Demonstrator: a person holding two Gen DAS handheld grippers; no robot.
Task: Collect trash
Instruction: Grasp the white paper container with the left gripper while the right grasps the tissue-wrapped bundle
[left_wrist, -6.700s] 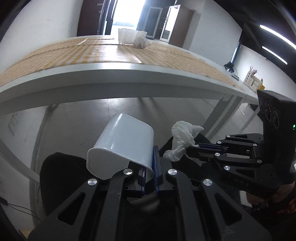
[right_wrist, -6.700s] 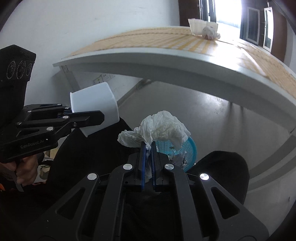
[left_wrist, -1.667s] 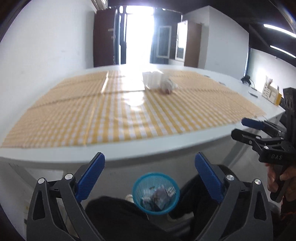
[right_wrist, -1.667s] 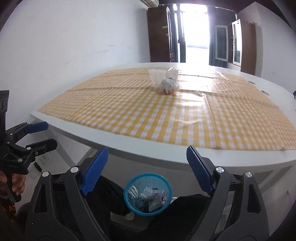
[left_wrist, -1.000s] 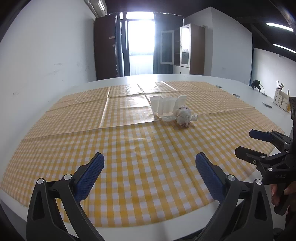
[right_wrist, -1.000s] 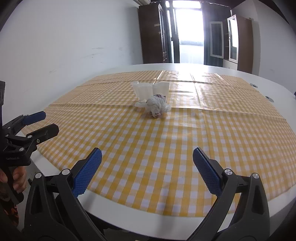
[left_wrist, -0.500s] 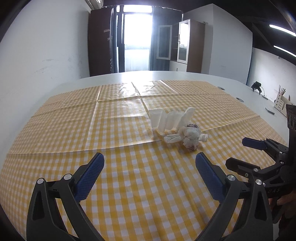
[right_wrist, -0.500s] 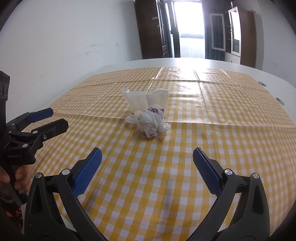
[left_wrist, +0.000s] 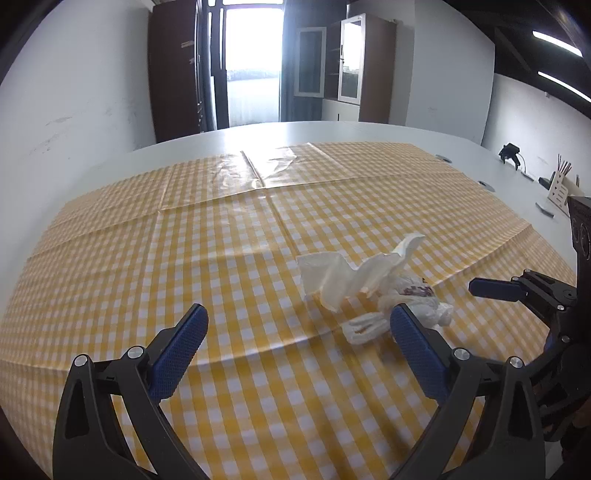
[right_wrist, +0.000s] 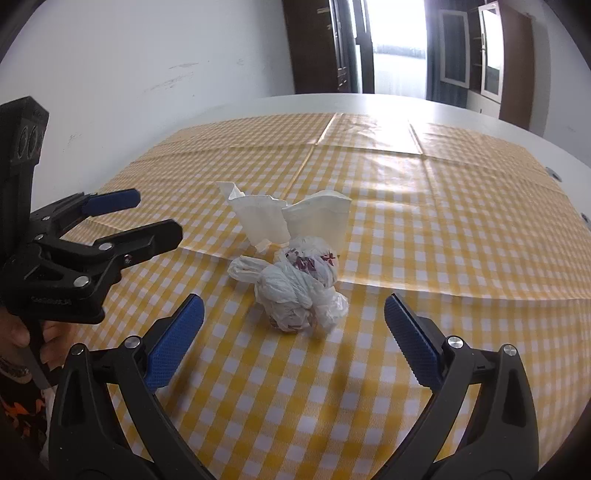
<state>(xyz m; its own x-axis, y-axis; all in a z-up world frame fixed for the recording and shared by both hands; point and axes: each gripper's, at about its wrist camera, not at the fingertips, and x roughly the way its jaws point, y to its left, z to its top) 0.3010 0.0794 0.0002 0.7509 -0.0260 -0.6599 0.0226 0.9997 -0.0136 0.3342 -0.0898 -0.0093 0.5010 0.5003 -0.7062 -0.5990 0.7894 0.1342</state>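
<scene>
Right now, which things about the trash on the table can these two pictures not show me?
- What the knotted plastic bag contains: both views, its wrinkled white film hides it.
- The bag's near side in the left wrist view: the left gripper's right finger covers it.
- Whether the crumpled white paper touches the bag: right wrist view, the bag hides their meeting.
- The wastebasket: outside both views.
</scene>
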